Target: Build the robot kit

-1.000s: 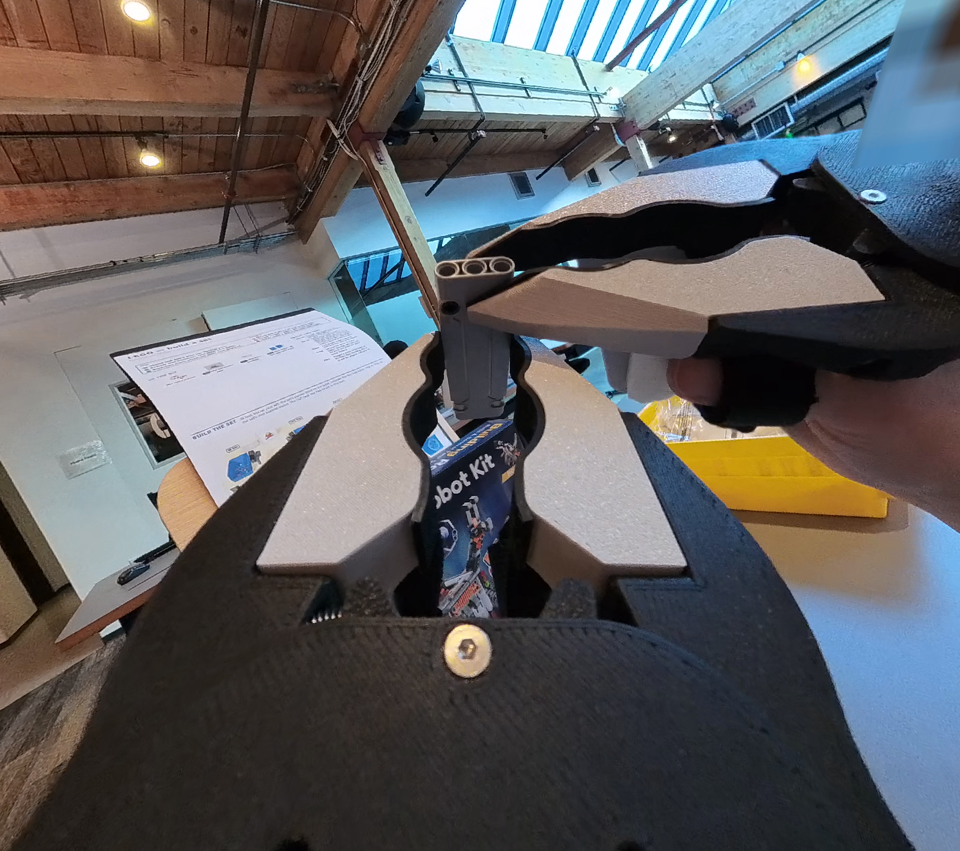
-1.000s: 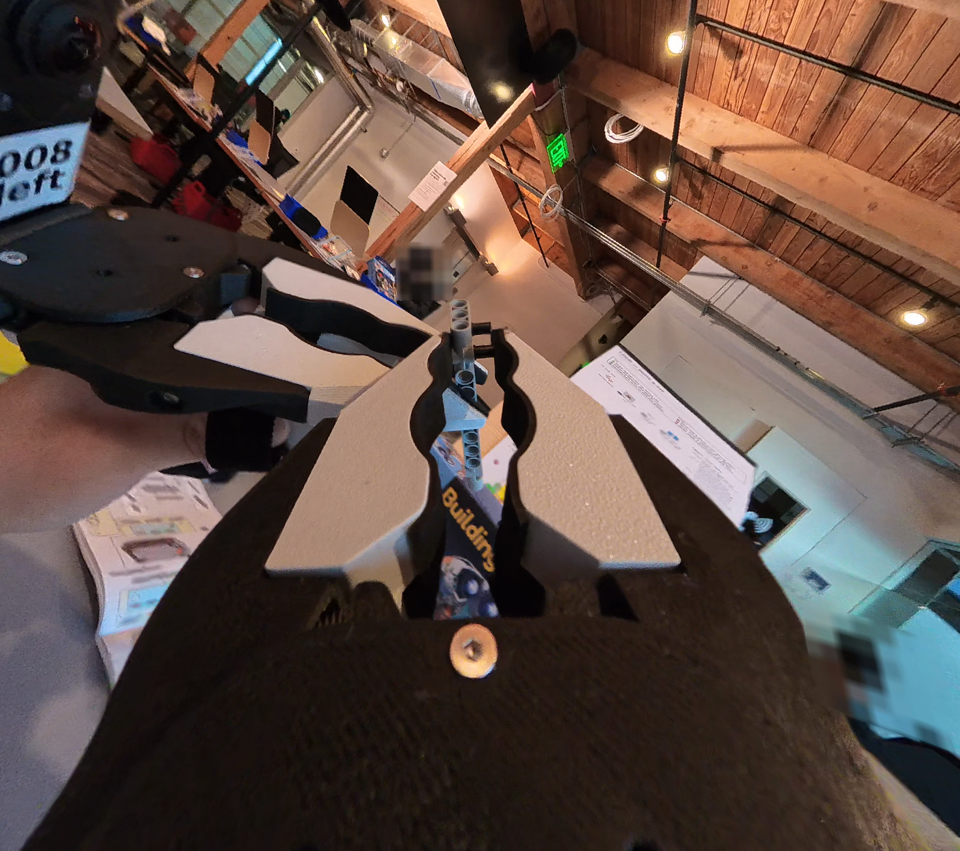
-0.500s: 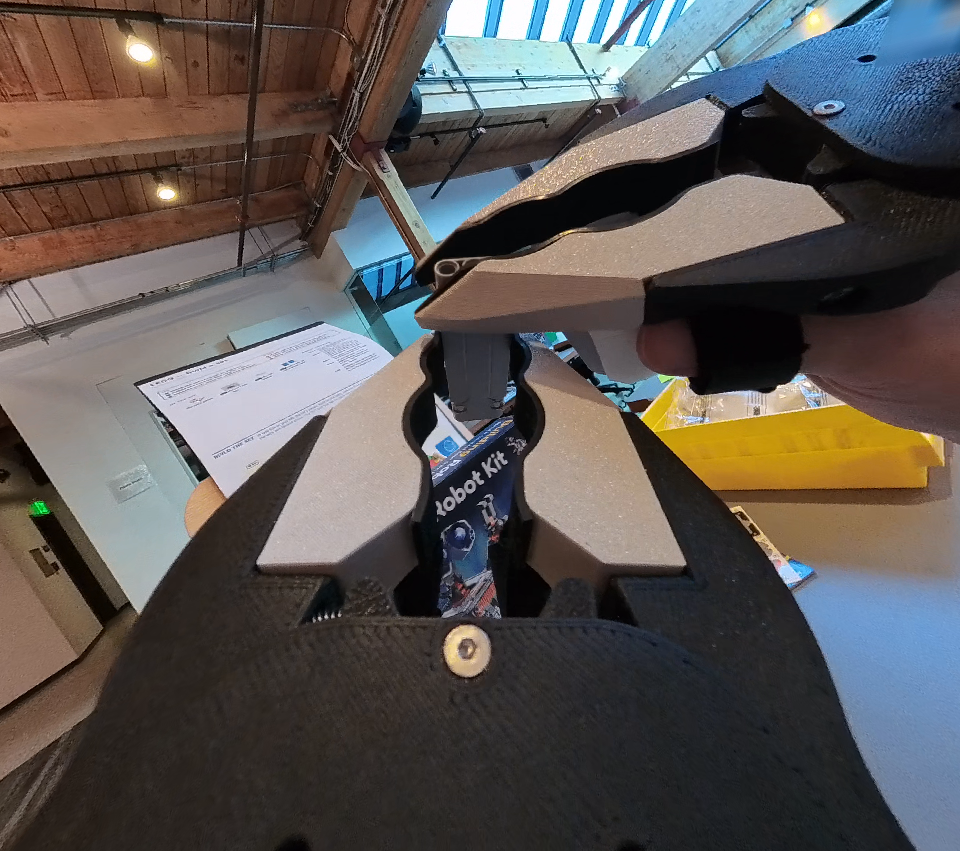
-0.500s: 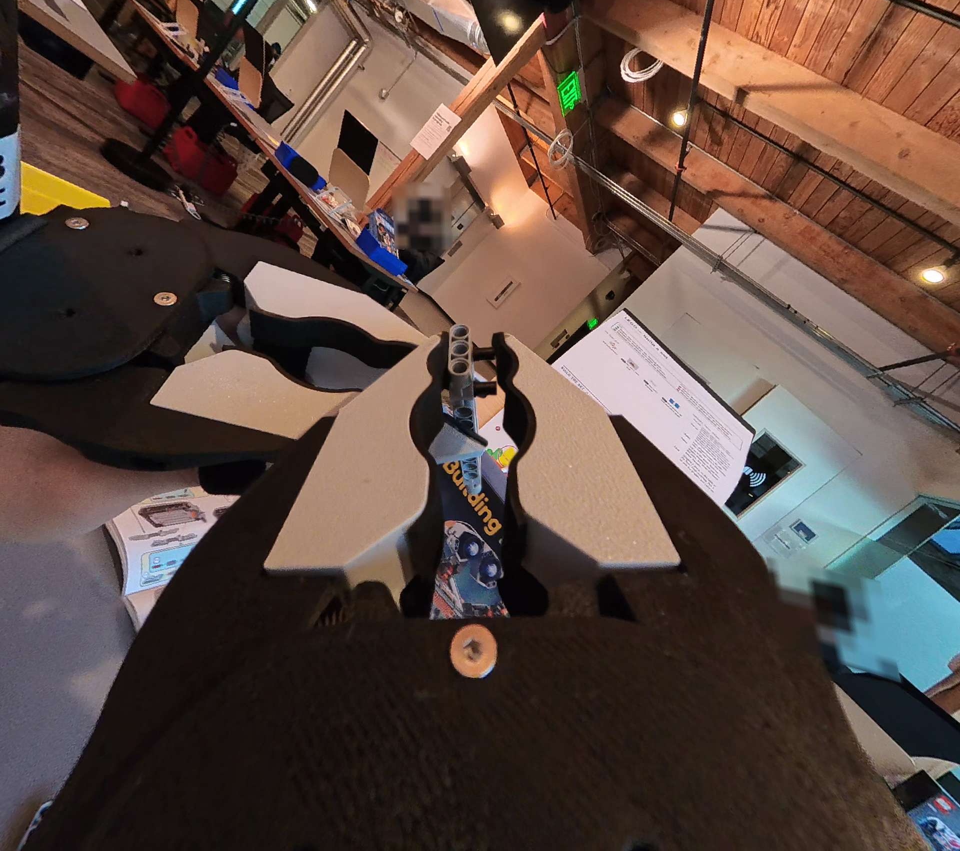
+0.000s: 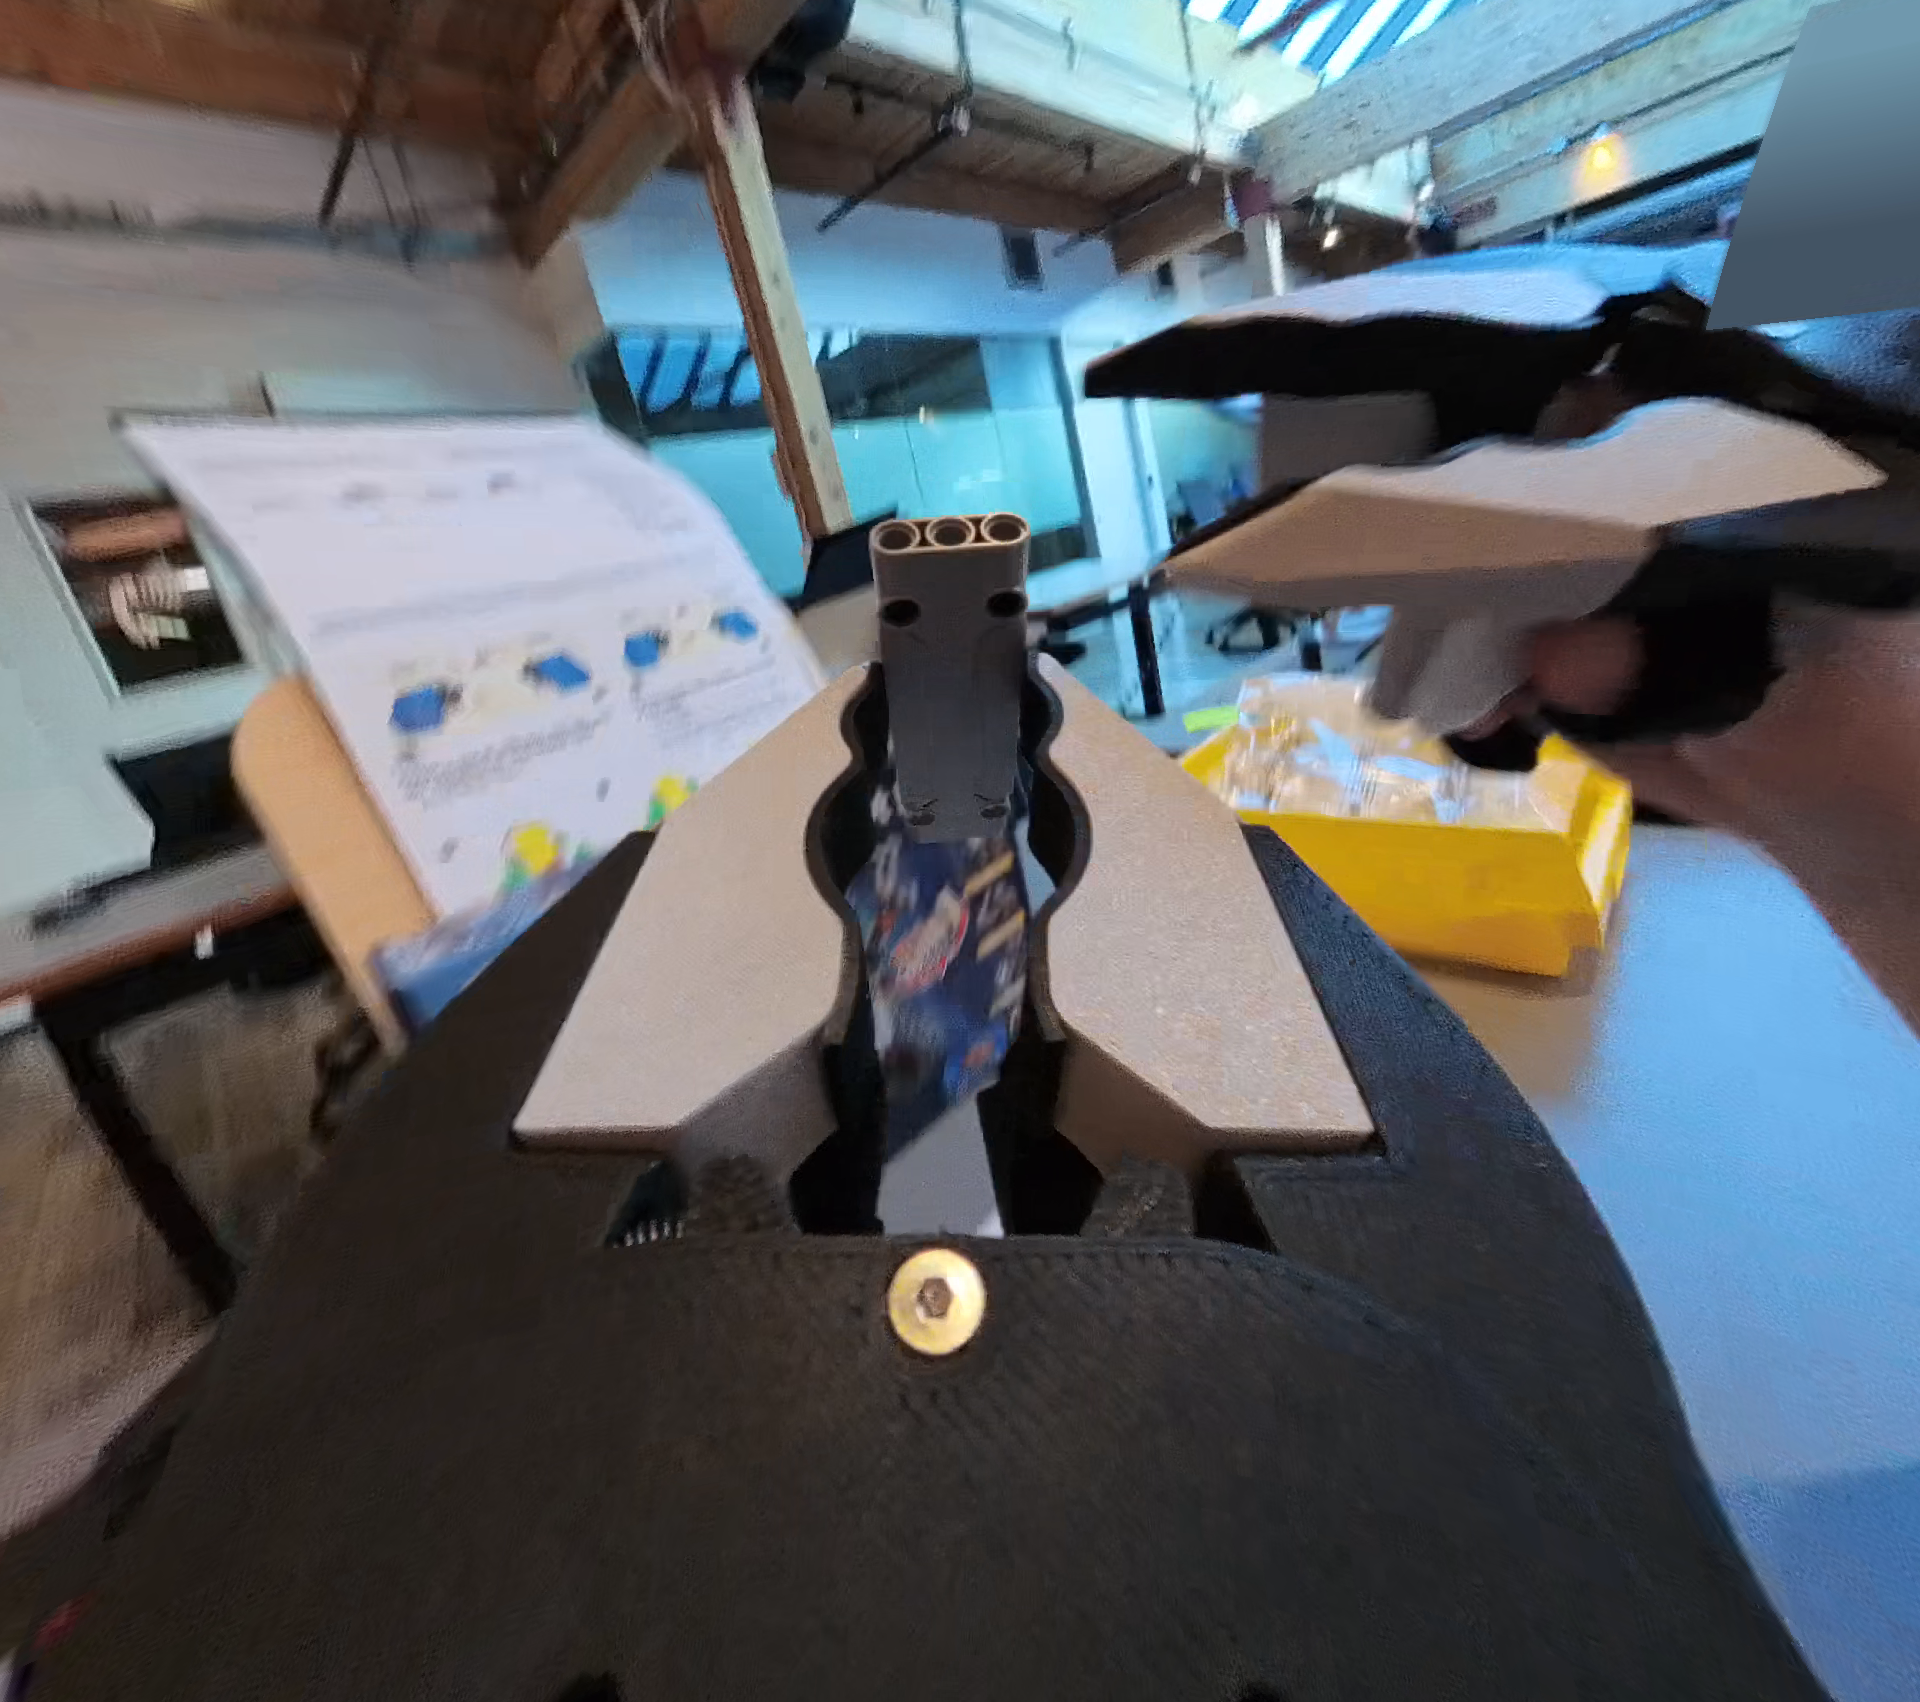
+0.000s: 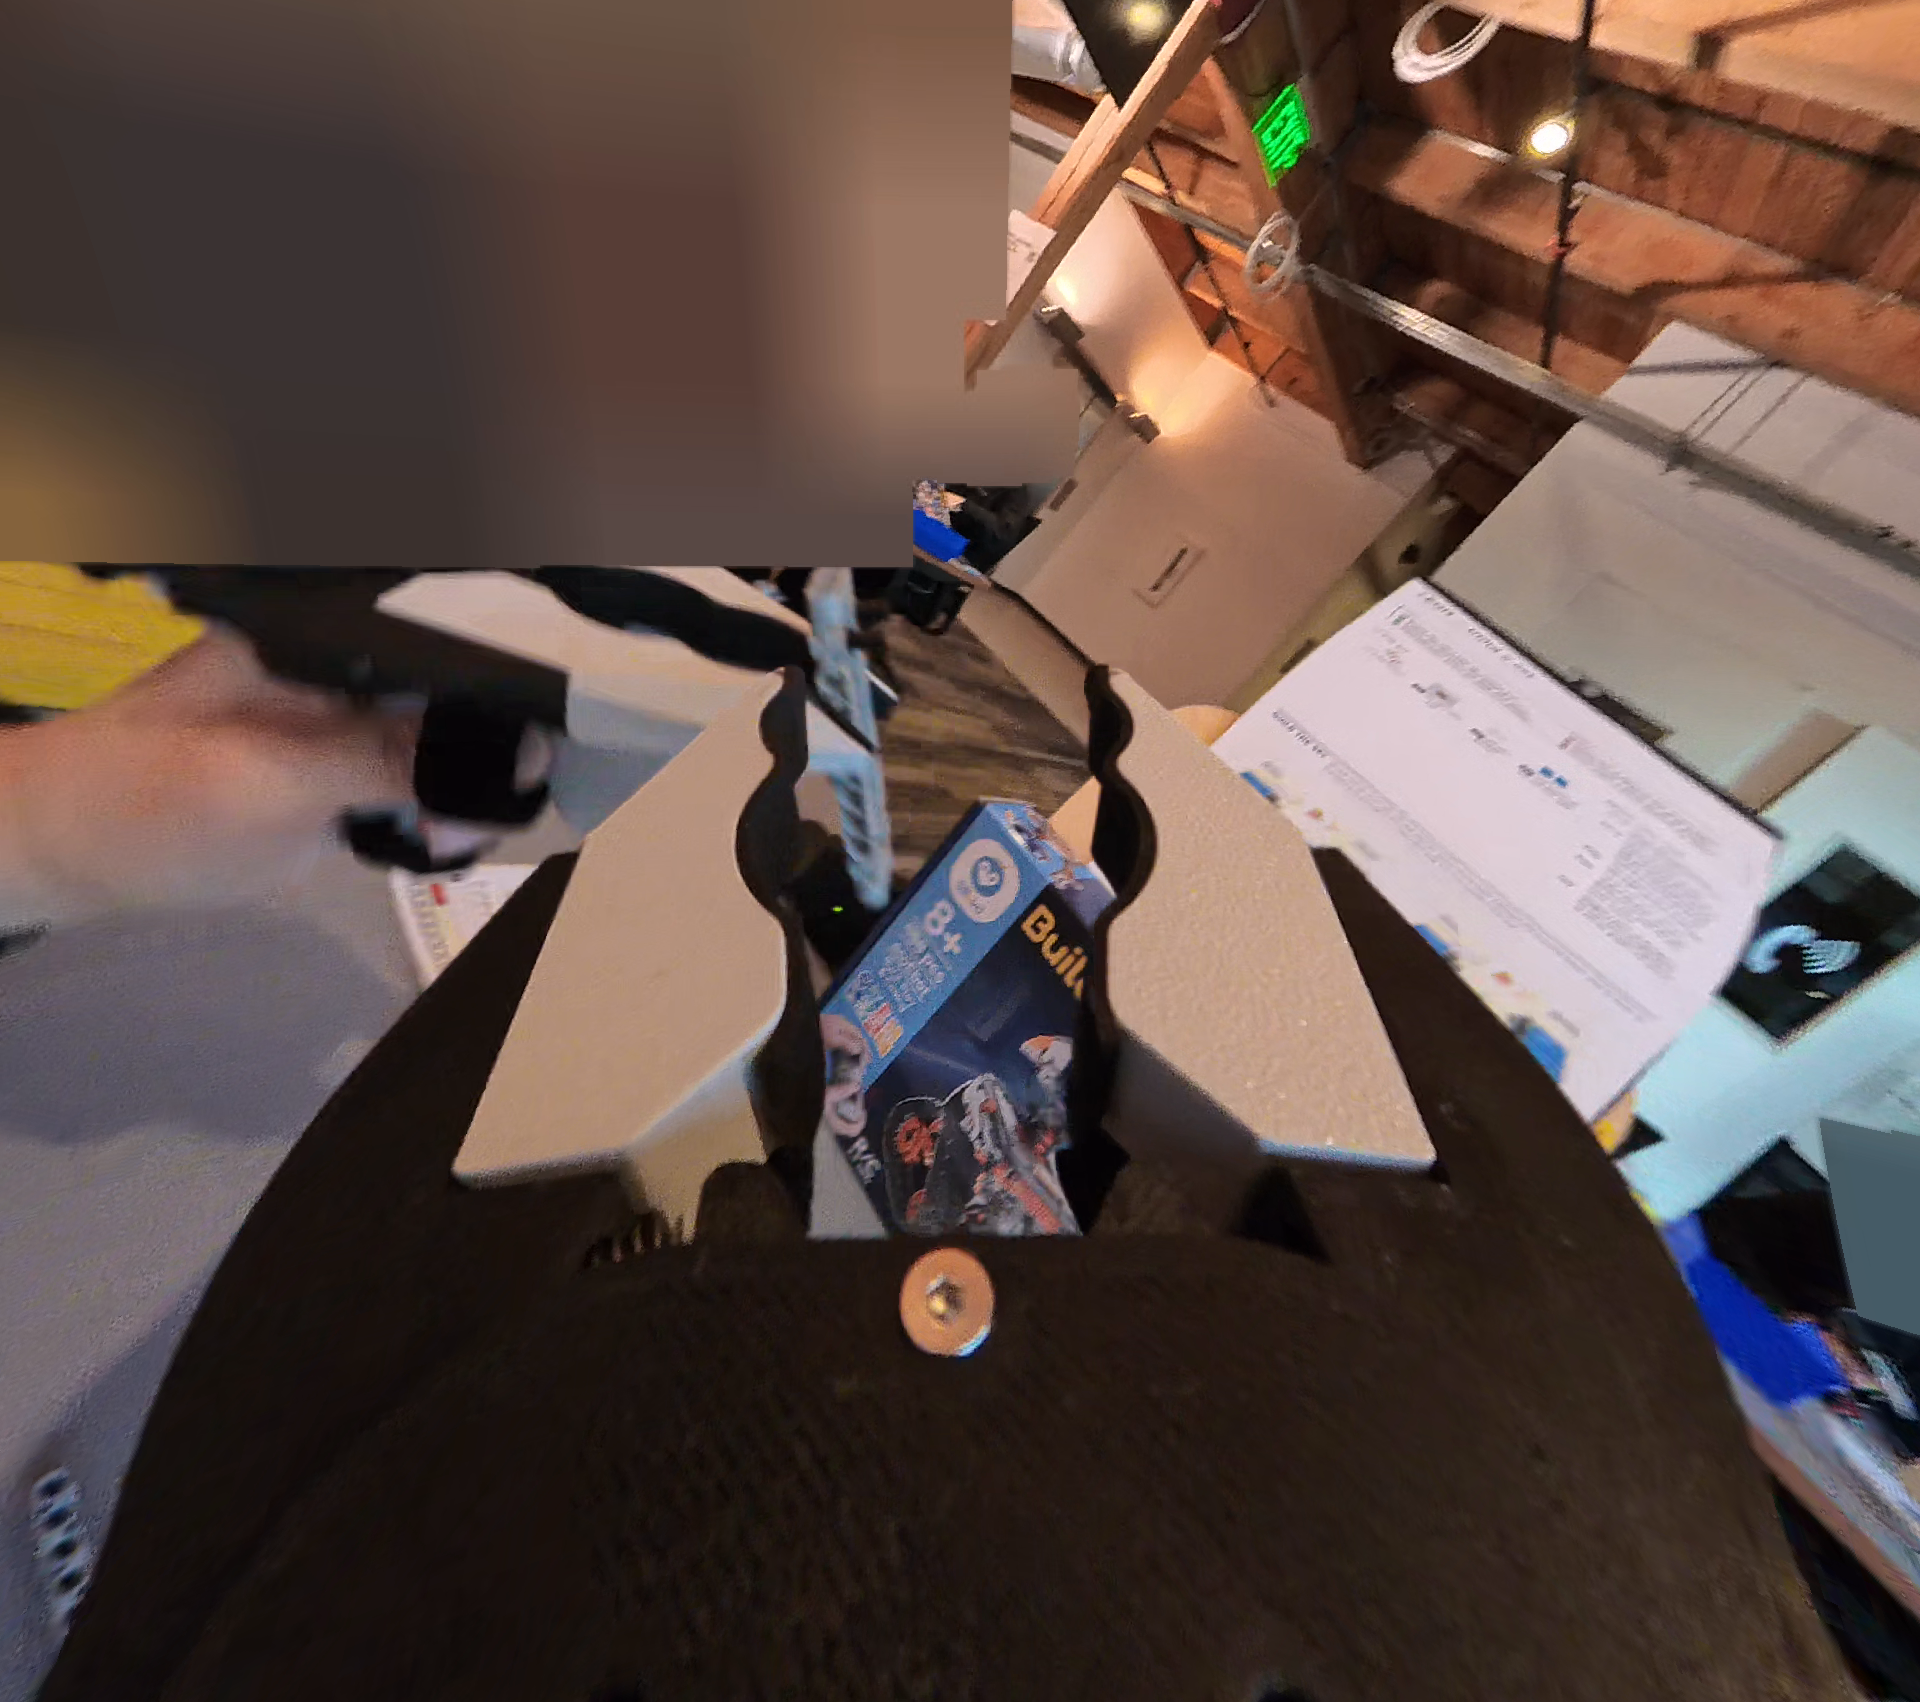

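Grey beam (image 5: 948,676) clamped upright in left gripper (image 5: 948,717), right gripper (image 6: 940,696) spread, apart

Grey table (image 5: 1714,1081), yellow bin (image 5: 1455,883), blue box (image 6: 966,1008)

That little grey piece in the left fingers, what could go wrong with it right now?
The grey beam is pinched only at its lower end by the left gripper, with most of it sticking out, so it might tip or slip. The picture is blurred from movement, and a quick swing could shake it loose. The right gripper is open and empty, off to the side, so nothing else would catch it above the table.
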Demonstrator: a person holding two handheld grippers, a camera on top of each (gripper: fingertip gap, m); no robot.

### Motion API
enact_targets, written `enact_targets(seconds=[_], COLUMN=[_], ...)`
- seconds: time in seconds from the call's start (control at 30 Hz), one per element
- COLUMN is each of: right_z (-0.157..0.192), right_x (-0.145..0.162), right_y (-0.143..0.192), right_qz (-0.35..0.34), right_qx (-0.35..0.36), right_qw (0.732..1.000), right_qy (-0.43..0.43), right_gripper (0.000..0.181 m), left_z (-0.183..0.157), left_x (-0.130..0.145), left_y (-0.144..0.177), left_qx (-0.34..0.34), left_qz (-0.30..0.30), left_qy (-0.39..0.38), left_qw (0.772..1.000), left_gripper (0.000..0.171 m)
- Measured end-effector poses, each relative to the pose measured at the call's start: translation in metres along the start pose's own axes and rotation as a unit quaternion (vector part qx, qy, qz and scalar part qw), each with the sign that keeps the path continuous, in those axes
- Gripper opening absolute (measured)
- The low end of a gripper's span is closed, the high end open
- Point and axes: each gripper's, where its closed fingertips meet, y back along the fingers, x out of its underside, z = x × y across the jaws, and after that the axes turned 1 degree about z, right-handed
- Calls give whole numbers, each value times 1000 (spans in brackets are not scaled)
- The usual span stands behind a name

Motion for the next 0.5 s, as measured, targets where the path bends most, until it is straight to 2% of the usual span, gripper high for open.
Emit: enact_targets(seconds=[0.1,0.2,0.27,0.4,0.5], right_z=[-7,-20,-20,-9,16], right_x=[10,34,58,101,125], right_y=[0,-8,-18,-36,-50], right_qz=[7,37,78,138,173], right_qx=[-15,13,15,9,-33], right_qw=[1000,999,997,990,984], right_qy=[-21,-15,-20,-26,-22], right_gripper=[51,45,45,39,39], left_z=[53,102,113,101,86], left_x=[36,71,94,142,163], left_y=[47,120,163,212,226], left_qx=[-19,-103,-153,-202,-208], left_qz=[135,268,329,375,372], left_qy=[36,30,50,107,134], left_qw=[990,957,931,898,895], left_gripper=[23,23,23,23,23])
